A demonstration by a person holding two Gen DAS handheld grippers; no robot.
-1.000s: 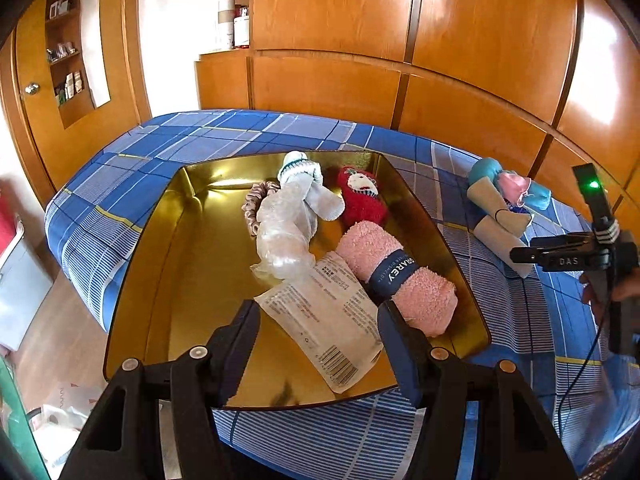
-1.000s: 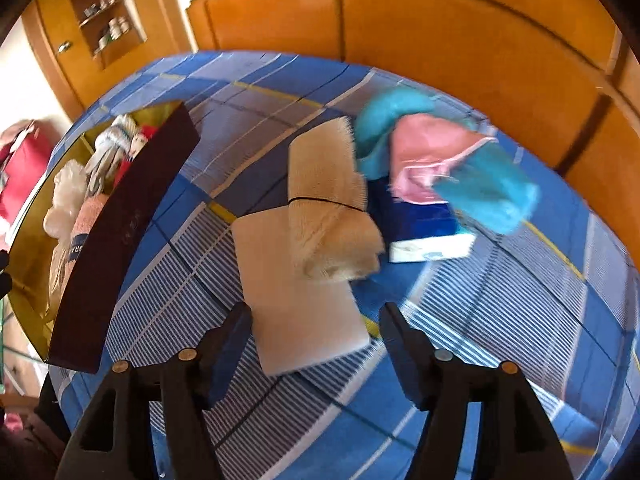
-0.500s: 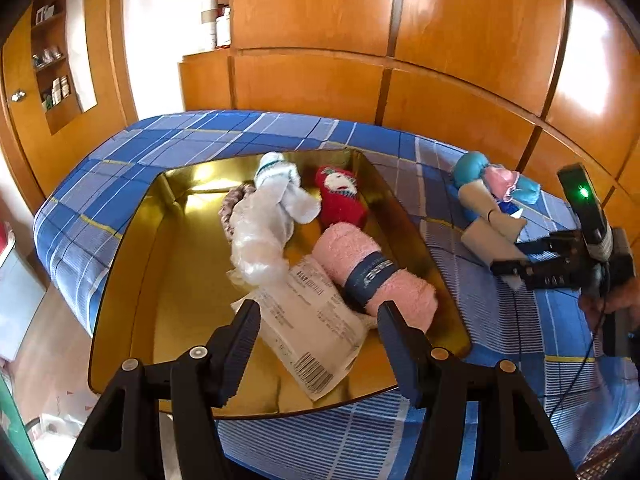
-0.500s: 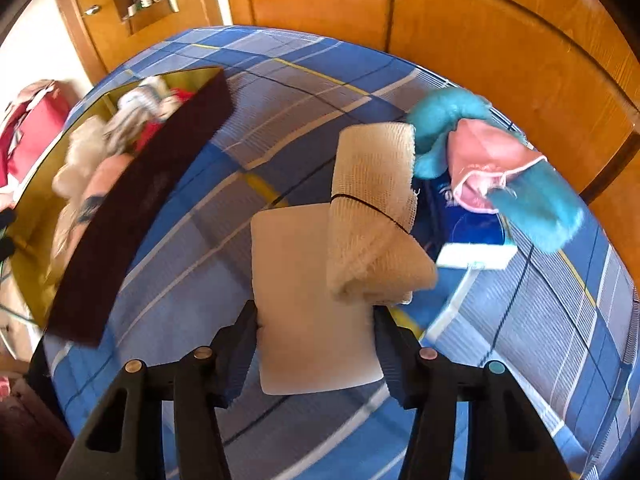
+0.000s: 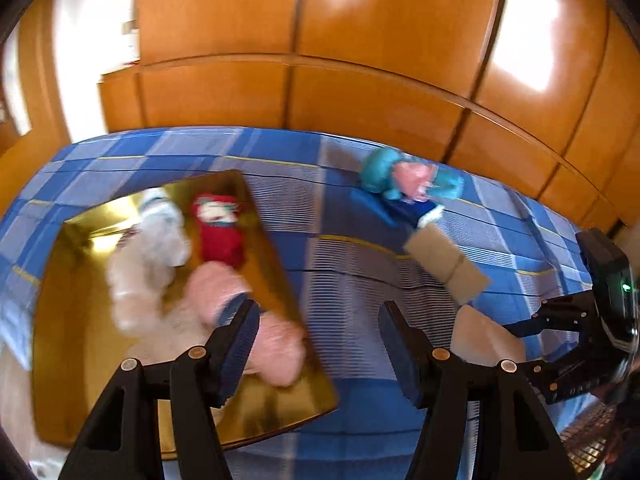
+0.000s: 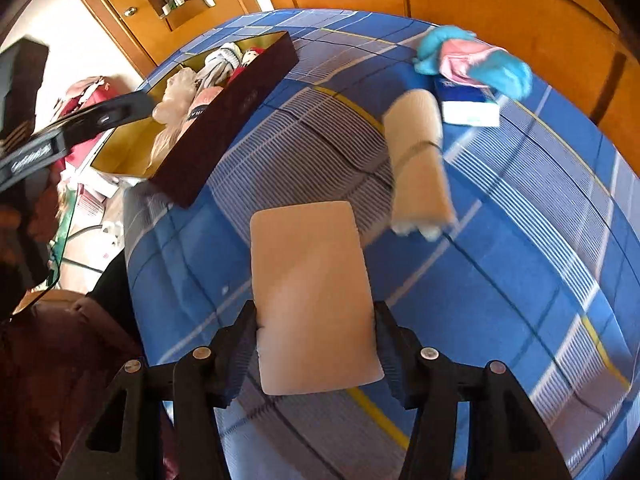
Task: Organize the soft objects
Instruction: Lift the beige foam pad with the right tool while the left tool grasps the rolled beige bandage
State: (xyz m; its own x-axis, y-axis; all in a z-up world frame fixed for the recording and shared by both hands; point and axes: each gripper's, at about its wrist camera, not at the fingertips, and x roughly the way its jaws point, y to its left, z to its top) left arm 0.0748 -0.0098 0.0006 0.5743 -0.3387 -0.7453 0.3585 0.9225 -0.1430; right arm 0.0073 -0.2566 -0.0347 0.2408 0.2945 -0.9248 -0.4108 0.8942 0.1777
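My right gripper [image 6: 316, 340] is shut on a beige foam pad [image 6: 312, 292] and holds it above the blue checked bed cover [image 6: 520, 272]; the pad also shows in the left wrist view [image 5: 480, 336]. My left gripper [image 5: 318, 336] is open and empty, between the gold tray [image 5: 72, 344] and the right gripper [image 5: 560, 320]. The tray holds a pink rolled towel [image 5: 276, 344], a red sock [image 5: 220, 232] and white soft items [image 5: 148, 264]. A beige rolled cloth [image 6: 420, 160] lies on the bed, with a teal and pink bundle [image 6: 476, 62] behind it.
The tray has a dark outer wall [image 6: 224, 120]. A blue and white pack [image 6: 468, 106] lies under the teal bundle. Wooden wardrobe panels [image 5: 360, 40] stand behind the bed. A person's dark red clothing [image 6: 60, 380] is at the lower left.
My right gripper has closed on the foam pad and lifted it off the bed, clear of the rolled cloth. My left gripper has swung right, away from over the tray.
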